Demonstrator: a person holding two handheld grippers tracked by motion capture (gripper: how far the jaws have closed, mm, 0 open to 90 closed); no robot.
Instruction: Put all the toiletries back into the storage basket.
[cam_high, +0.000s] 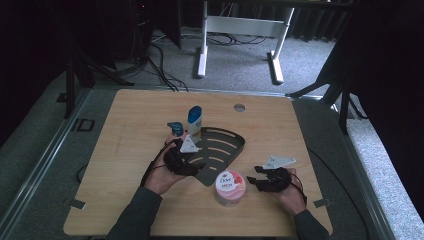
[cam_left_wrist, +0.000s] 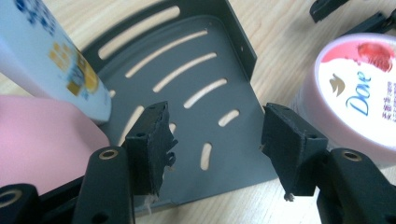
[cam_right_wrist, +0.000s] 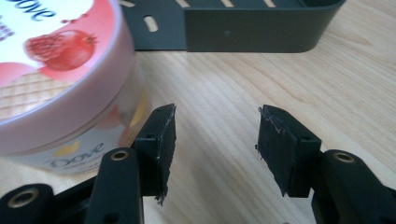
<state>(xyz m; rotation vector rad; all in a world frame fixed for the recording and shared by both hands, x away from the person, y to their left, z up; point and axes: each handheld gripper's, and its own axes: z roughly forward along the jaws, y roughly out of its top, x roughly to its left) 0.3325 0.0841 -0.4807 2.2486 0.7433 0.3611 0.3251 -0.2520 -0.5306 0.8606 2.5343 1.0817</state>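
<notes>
Our left gripper (cam_left_wrist: 215, 154) hangs spread over the grey slotted tray (cam_left_wrist: 196, 60) mid-table. Our right gripper (cam_right_wrist: 212, 149), also spread and empty, sits beside the Dove jar (cam_right_wrist: 56, 79) near the table's front edge.

Bottle (cam_high: 194, 120) upright in corner rack (cam_high: 227, 149), far left; jar (cam_high: 229, 187) on table (cam_high: 125, 130) before rack.

"Dove" stands in blue script on the white lid of the pink jar (cam_left_wrist: 359, 88) and again in gold on its side wall (cam_right_wrist: 77, 156), while the print on the white bottle (cam_left_wrist: 56, 60) is too blurred to read.
</notes>
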